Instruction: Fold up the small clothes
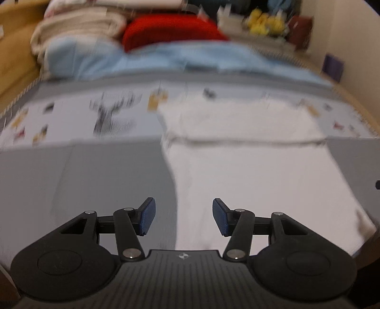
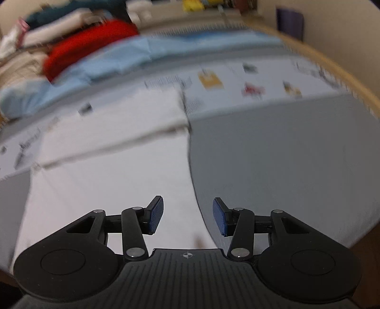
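Note:
A white garment [image 1: 256, 171] lies flat on the grey bed cover [image 1: 83, 185], with a fold line across its far part. My left gripper [image 1: 184, 217] is open and empty, above the garment's near left edge. In the right wrist view the same white garment [image 2: 106, 171] fills the left half. My right gripper [image 2: 187, 215] is open and empty, above the garment's near right edge, where it meets the grey cover [image 2: 285, 166]. Both views are motion-blurred.
A patterned white sheet [image 1: 71, 114] lies beyond the garment. Behind it are a light blue blanket [image 1: 166, 61], a red cushion [image 1: 171, 31], beige folded bedding [image 1: 78, 26] and yellow toys [image 1: 263, 21]. A wooden bed frame [image 2: 332, 69] runs along the right.

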{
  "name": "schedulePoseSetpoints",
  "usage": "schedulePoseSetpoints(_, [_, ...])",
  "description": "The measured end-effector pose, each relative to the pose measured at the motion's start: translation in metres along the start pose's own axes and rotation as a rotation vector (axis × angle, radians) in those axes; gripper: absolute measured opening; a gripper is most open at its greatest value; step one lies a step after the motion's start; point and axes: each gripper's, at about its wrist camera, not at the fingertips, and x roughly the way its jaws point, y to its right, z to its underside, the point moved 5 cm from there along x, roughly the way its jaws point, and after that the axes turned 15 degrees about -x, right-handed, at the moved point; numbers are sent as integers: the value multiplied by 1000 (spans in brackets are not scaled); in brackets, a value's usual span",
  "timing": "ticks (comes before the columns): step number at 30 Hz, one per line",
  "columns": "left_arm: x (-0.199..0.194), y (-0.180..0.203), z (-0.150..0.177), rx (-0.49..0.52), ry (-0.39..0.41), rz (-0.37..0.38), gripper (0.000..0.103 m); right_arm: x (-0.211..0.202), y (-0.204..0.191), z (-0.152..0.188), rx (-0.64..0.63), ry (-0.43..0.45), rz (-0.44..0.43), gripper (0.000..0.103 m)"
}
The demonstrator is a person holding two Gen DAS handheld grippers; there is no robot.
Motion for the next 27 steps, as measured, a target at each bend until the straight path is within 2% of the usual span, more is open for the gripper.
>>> schedulePoseSetpoints(2, [8,-8,9,-37,-63,28,59,12,0,7,10,-44,-9,47])
schedulePoseSetpoints(3, [11,-12,12,-50,-83,31,58,17,-1,9,4,-58,-18,41])
schedulePoseSetpoints(4, [14,-16,15,-53,-90,20,58,22,-2,11,3,-73,-27,25])
schedulePoseSetpoints(6, [19,-23,15,-53,-110,-5,57,32,0,17,18,-115,-40,13])
schedulePoseSetpoints(9, [29,-29,20,-61,-162,-15,57,42,4,25,42,-160,-38,13])
schedulePoseSetpoints(11, [35,-35,30,-68,-228,-21,57,48,7,29,43,-189,-24,14])
schedulePoseSetpoints(14, [43,-42,42,-79,-311,-31,55,58,11,40,46,-260,-18,27])
schedulePoseSetpoints(20, [57,-48,54,-92,-404,-49,49,64,8,47,22,-311,-16,30])
schedulePoseSetpoints(23, [63,-47,59,-74,-432,-59,41,67,7,50,11,-331,-14,30])
schedulePoseSetpoints(27, [65,-44,64,-38,-455,-60,22,70,7,53,1,-348,-12,30])
